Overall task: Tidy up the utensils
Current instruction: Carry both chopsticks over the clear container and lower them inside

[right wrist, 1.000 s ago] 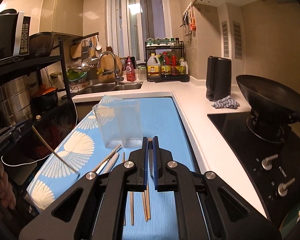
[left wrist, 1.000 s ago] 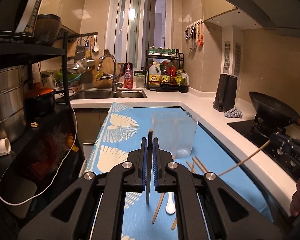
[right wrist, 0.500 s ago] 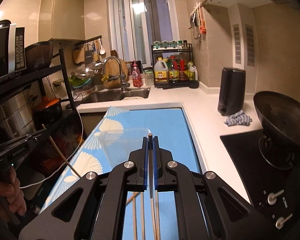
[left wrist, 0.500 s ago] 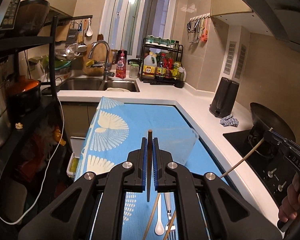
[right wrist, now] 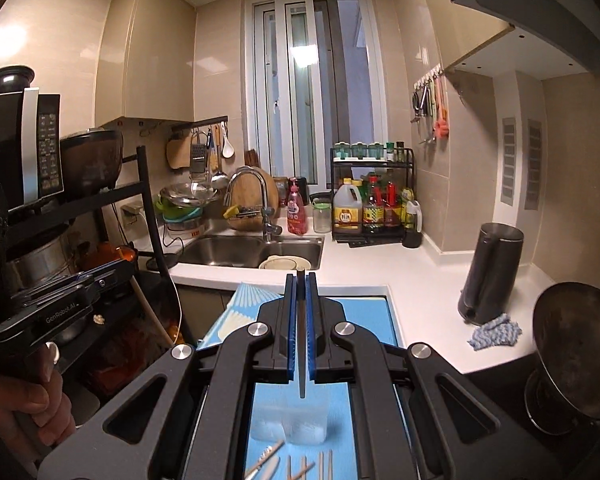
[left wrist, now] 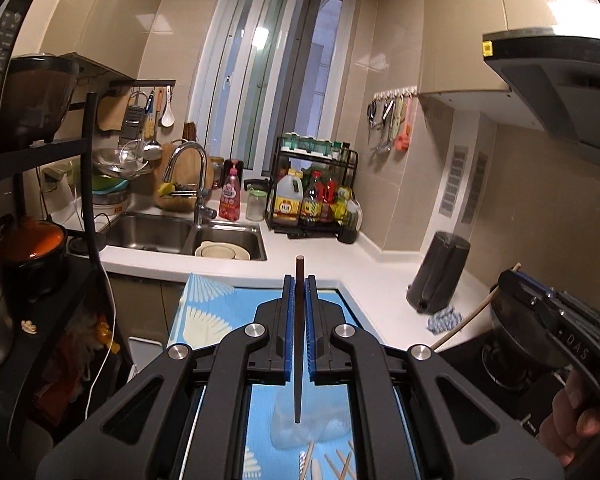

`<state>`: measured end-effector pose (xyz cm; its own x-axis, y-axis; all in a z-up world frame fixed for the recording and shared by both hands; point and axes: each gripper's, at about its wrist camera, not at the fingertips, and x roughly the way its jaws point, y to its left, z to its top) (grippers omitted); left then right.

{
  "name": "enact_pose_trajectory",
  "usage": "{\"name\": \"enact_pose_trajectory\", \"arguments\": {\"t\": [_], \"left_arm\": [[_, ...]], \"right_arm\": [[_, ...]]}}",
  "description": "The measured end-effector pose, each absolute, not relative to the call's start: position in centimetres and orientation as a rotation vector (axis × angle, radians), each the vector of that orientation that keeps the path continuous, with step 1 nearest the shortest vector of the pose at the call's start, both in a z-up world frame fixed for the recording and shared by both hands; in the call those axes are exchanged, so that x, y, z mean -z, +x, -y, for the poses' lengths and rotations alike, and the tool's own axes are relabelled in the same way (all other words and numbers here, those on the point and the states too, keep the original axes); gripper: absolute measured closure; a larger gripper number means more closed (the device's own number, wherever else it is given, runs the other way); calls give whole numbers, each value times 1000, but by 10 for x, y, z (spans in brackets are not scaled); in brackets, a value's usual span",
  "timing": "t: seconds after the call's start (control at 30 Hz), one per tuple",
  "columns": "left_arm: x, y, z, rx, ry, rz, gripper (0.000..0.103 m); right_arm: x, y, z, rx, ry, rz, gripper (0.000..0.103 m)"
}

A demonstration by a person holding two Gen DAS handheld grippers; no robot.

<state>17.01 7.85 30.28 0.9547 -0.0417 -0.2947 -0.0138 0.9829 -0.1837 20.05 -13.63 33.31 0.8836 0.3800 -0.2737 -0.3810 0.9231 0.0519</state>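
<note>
My left gripper (left wrist: 299, 280) is shut on a chopstick (left wrist: 298, 344) that hangs point down above a clear plastic container (left wrist: 312, 428) on the blue mat (left wrist: 220, 312). My right gripper (right wrist: 300, 278) is shut on another chopstick (right wrist: 301, 344), held point down over the same container (right wrist: 288, 420). More chopsticks (right wrist: 324, 464) and a spoon (right wrist: 266, 466) lie on the mat in front of the container. The right gripper also shows in the left wrist view (left wrist: 516, 276), and the left gripper shows in the right wrist view (right wrist: 128, 270).
A sink (left wrist: 188, 236) with a bowl lies beyond the mat. A black kettle (right wrist: 492, 272) and a cloth (right wrist: 496, 336) stand on the white counter at the right, by a wok (right wrist: 576, 344) on the stove. A black shelf rack (right wrist: 100, 240) stands at the left.
Both grippers have risen and tilted up with their chopsticks. The container and the loose utensils have dropped low in both views.
</note>
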Motion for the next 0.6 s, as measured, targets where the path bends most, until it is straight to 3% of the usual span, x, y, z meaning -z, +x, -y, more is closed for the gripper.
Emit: {"name": "enact_pose_trajectory", "arguments": {"t": [0.23,0.5,0.6], "left_arm": [[-251,219,-83,55,-219,-342,98],[-176,260,-73,131,-177,-528,98],[-156,266,-77,109,-163,-603,85]], "right_arm": [[-280,249,122,-390,15,-371,99],[-202,291,128,-392,90,-573,98],[-177,302,127,-384,81,-649,94]]}}
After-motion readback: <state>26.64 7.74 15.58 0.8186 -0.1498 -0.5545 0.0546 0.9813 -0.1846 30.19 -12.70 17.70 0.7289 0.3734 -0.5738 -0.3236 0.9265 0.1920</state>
